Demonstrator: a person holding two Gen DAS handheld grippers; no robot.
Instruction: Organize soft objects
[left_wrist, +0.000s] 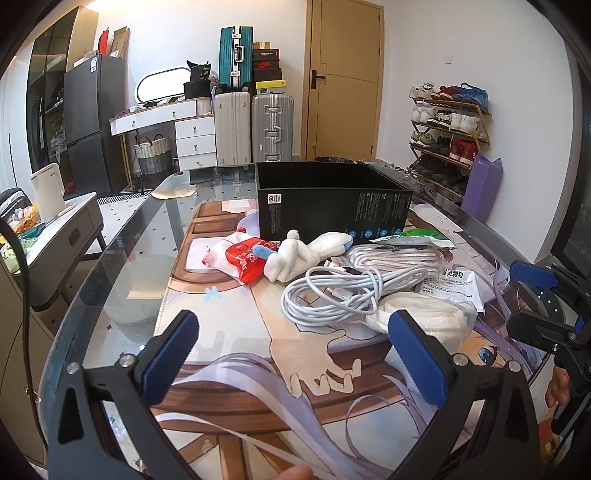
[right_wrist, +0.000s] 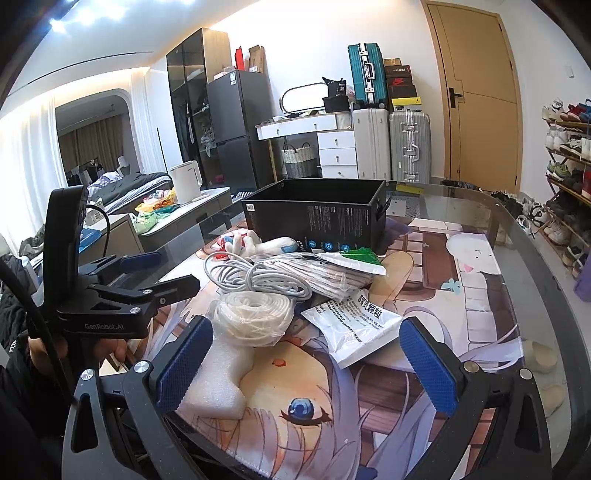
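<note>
white plush toy (left_wrist: 310, 254) (blue-tipped) lying sideways

We logged a black box (left_wrist: 332, 199) with white print and blue round icons, a white plush toy (left_wrist: 306, 254) with a blue bit, a red-and-white packet (left_wrist: 240, 258), a pale grey-white cable coil (left_wrist: 332, 295), a white sachet (right_wrist: 354, 325) with black text, a green-and-white pouch (right_wrist: 354, 258), blue gripper pads (left_wrist: 168, 356), and a mat (left_wrist: 229, 332) with brown and lilac cartoon print.

A wooden door (left_wrist: 345, 79) stands in the white back wall. Left of it are suitcases (left_wrist: 253, 127), a white dresser (left_wrist: 173, 127) and a dark fridge (left_wrist: 92, 118); right of it is a shoe rack (left_wrist: 448, 138). Warm ceiling light glows far left.
</note>
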